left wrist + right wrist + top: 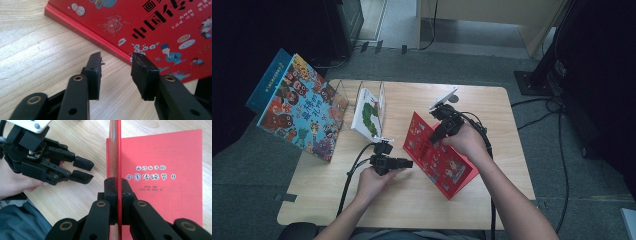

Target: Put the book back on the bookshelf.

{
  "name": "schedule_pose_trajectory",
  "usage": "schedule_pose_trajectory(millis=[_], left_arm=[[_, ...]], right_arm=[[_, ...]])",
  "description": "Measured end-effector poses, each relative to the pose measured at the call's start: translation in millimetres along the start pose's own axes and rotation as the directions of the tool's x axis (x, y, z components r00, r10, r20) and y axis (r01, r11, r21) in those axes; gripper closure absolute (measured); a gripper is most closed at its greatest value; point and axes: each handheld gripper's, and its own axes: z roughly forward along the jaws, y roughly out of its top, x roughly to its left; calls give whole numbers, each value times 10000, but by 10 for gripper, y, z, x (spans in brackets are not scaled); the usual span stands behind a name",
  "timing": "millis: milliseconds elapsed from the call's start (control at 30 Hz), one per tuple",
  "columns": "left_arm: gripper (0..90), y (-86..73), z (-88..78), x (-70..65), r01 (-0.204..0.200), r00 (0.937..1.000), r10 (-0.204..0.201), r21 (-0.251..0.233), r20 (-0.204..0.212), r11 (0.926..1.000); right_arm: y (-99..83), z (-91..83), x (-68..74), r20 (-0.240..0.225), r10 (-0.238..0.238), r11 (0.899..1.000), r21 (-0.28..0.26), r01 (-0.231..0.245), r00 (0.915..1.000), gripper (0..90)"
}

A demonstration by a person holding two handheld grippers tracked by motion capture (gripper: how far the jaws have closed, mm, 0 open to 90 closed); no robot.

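Right gripper: fingers clamped on the lifted front cover of the red picture book, title page just right of them. Left gripper: fingers apart, nothing between, book's edge just beyond their tips on the table.

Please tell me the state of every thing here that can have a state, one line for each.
Red book: cover lifted, first page showing.
Right gripper: shut on the cover's edge.
Left gripper: open, nothing between its fingers.
White book: standing in the rack.
Colourful book: leaning, closed.
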Motion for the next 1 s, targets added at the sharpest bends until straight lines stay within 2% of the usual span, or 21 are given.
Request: schedule_pose_trajectory(millis=[100, 267, 433, 633, 800, 867, 933, 1000], left_arm=[[552, 4, -1, -10, -145, 9999, 145, -12, 4, 9999], [484, 14, -4, -21, -330, 9993, 333, -126, 165, 9994], [444, 39, 18, -27, -273, 9987, 283, -241, 430, 9993], [399, 133, 20, -97, -499, 9958, 532, -449, 748, 9977], [377, 212, 8, -169, -783, 9885, 864, -690, 1239, 9945], [373, 246, -8, -197, -732, 9848, 862, -897, 1505, 9933], [318, 272, -20, -191, -717, 9786, 883, -946, 1858, 9929], [317, 290, -43, -207, -733, 9773, 933, -1097, 1901, 9913]], right_arm=[[11, -12, 16, 65, -94, 10000, 21, 94, 9999, 883], [18, -68, 16, -95, -142, 9999, -89, 141, 9999, 882], [10, -240, -29, -420, -34, 9986, -537, 11, 9991, 883], [8, -432, -81, -822, -68, 9955, -952, -10, 9966, 883], [8, -570, -89, -1118, -81, 9911, -1332, -69, 9937, 882], [5, -605, -97, -1420, -45, 9901, -1396, -155, 9899, 882], [-2, -638, -84, -1638, -84, 9882, -1519, -168, 9865, 881], [-13, -684, -76, -1697, -181, 9854, -1700, -112, 9853, 880]])
